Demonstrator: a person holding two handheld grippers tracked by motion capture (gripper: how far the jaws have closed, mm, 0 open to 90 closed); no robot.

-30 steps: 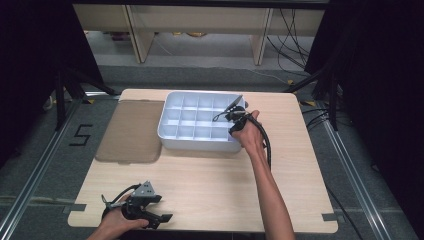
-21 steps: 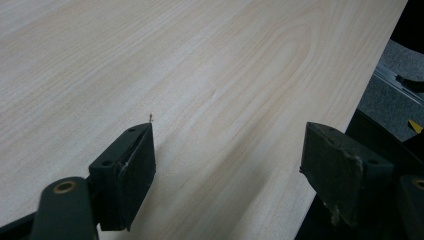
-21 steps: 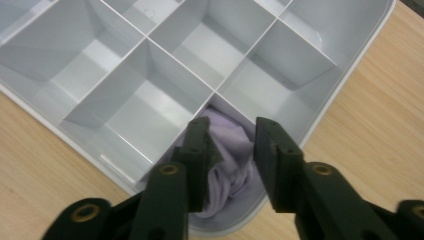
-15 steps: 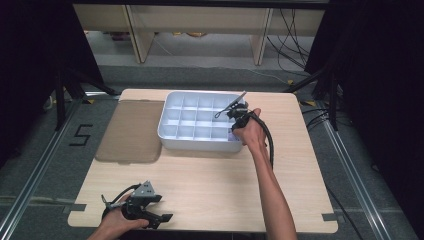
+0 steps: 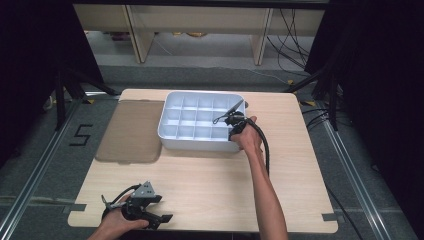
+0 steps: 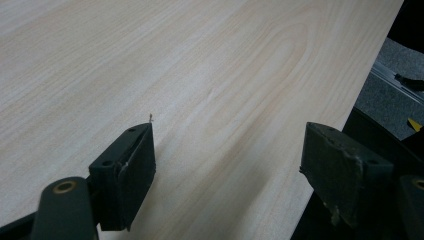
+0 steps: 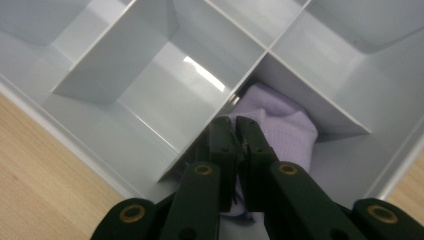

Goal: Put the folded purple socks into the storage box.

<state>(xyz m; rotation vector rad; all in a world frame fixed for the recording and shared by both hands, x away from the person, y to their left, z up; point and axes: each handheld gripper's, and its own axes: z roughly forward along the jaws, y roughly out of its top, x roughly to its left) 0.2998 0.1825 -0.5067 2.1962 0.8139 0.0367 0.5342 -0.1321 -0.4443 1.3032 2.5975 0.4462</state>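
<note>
A white divided tray [image 5: 172,140] stands at the far middle of the wooden table [image 5: 210,185]. My right gripper [image 5: 231,119] reaches down into its near right corner. In the right gripper view that gripper [image 7: 235,125] has its jaws shut, tips against a folded lilac cloth [image 7: 285,127] lying in one compartment [image 7: 345,150] beside a divider. I cannot make out any cloth pinched between the jaws. My left gripper [image 5: 162,218] rests low at the table's near left edge; in its own view it [image 6: 227,160] stands open over bare wood, nothing between the jaws.
A brown mat [image 5: 132,131] lies flat to the left of the tray. The neighbouring tray compartments [image 7: 150,95] hold nothing. The table's near edge and the dark floor [image 6: 395,85] lie close beside the left gripper. Shelving stands beyond the table's far side.
The right hand has shifted slightly at the tray's near right corner. The left gripper has stayed in place.
</note>
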